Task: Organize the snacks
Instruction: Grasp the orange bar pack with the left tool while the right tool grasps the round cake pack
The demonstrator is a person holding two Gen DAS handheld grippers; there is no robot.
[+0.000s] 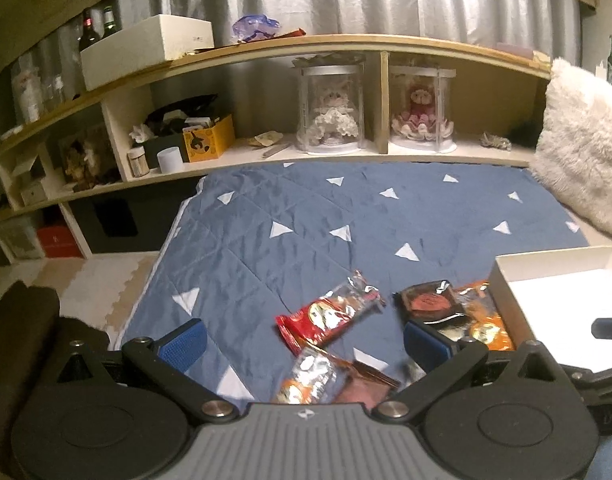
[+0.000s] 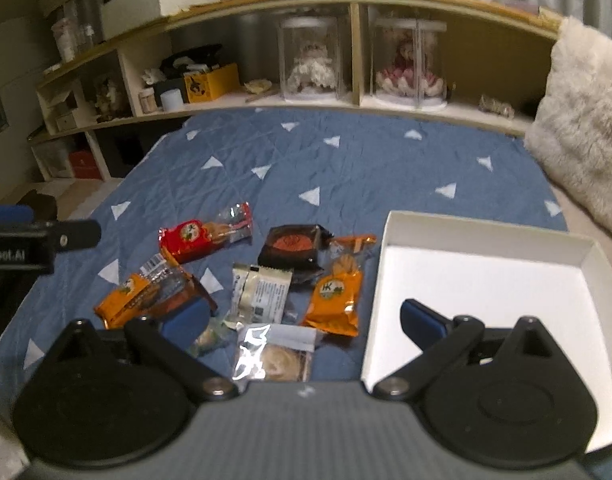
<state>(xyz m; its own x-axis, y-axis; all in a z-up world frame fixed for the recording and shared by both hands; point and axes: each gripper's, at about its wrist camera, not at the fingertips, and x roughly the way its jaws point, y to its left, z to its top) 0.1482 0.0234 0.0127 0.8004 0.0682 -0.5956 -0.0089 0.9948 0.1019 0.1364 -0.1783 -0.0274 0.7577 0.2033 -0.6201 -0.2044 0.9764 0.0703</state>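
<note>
On the blue quilt [image 2: 346,168], snack packets [image 2: 262,284] lie clustered just left of the white box [image 2: 486,280]. The left gripper [image 1: 304,342] and right gripper [image 2: 306,320] both hang wide open, holding nothing.

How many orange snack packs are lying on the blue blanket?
2. One orange pack lies right beside the white box. The other orange pack lies at the left of the pile, near the right claw's left finger. More could hide under the claw.
</note>
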